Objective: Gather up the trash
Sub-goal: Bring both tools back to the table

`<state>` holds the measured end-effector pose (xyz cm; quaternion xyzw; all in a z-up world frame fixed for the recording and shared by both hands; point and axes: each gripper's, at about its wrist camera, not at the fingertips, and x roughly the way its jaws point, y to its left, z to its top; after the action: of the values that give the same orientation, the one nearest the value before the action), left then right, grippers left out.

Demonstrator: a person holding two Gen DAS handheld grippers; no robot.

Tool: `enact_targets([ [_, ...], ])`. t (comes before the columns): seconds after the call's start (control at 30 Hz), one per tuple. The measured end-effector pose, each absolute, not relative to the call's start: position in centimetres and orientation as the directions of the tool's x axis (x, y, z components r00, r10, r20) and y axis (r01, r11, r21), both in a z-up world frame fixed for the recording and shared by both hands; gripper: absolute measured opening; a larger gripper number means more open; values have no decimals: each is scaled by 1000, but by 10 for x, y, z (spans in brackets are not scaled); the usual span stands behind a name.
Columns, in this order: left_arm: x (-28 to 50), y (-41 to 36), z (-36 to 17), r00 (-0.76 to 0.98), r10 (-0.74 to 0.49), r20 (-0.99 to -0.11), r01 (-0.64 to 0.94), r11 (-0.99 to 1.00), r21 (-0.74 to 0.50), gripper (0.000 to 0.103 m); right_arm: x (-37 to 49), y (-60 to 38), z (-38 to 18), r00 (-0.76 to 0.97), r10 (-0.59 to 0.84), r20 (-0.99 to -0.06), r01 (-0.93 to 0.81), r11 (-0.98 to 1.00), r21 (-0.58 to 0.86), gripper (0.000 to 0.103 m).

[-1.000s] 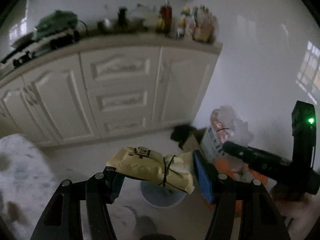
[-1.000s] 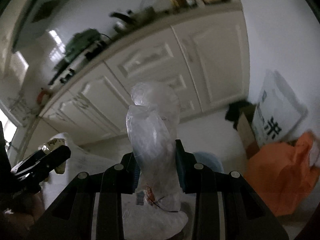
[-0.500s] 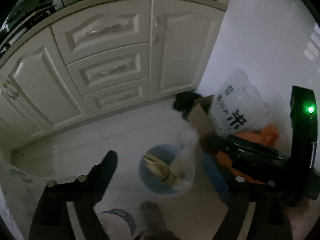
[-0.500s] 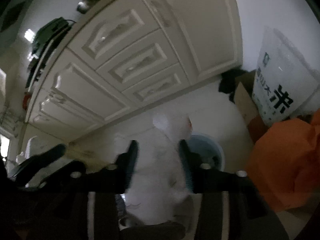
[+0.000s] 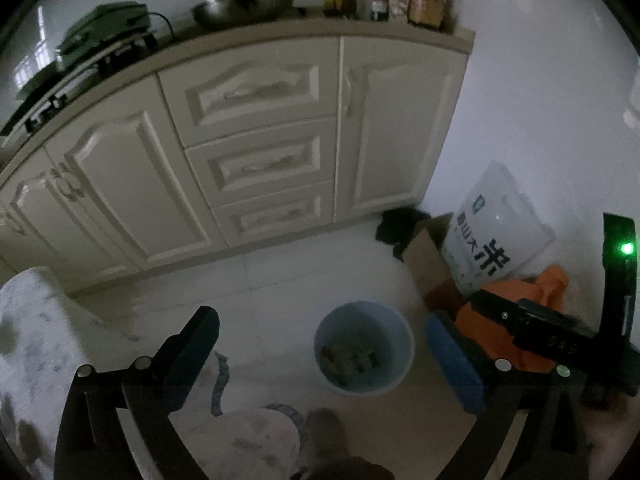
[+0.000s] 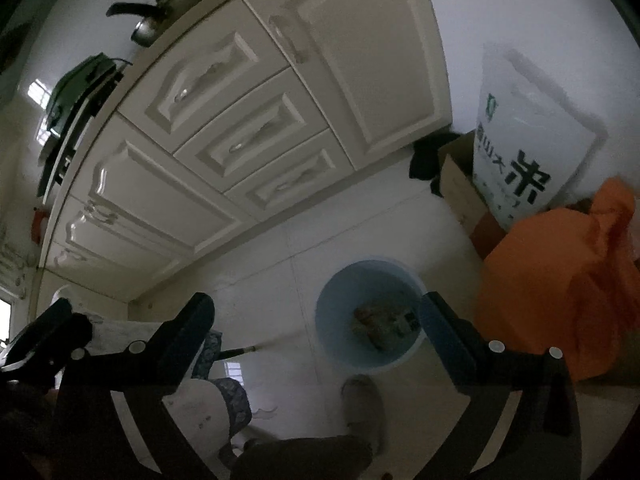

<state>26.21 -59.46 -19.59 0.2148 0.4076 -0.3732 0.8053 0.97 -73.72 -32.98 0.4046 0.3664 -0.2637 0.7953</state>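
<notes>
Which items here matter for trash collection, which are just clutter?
Job:
- blue bin with trash inside
- left tool, open, holds nothing
- right tool, open, holds nothing

Just there:
- orange bag
- white printed sack
- cardboard box
- cabinets
- wok

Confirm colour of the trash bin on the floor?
Light blue bin; clearest in the right wrist view.

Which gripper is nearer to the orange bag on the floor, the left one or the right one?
The right gripper. The orange bag lies just beyond its right-hand finger. The left gripper is farther away, on the far side of the right gripper, with the blue bin below it.
</notes>
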Motion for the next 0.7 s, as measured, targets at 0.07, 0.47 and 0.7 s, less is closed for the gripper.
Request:
enact_targets([
  [0.07,249,-571,-178,406,-443,-799,770,637,38,102,7,-729,-319,598,-131,-791,711,543,448,103],
  [0.47,155,-404,-74,521,-544,-658,718,696,-7,102,3,-655,-217,697,-165,-698,605,658,448,103],
  [0.7,104,-298,-18,614,-560,-556,657,753,-32,102,8,-598,-149,781,-156,-605,497,741,451,103],
])
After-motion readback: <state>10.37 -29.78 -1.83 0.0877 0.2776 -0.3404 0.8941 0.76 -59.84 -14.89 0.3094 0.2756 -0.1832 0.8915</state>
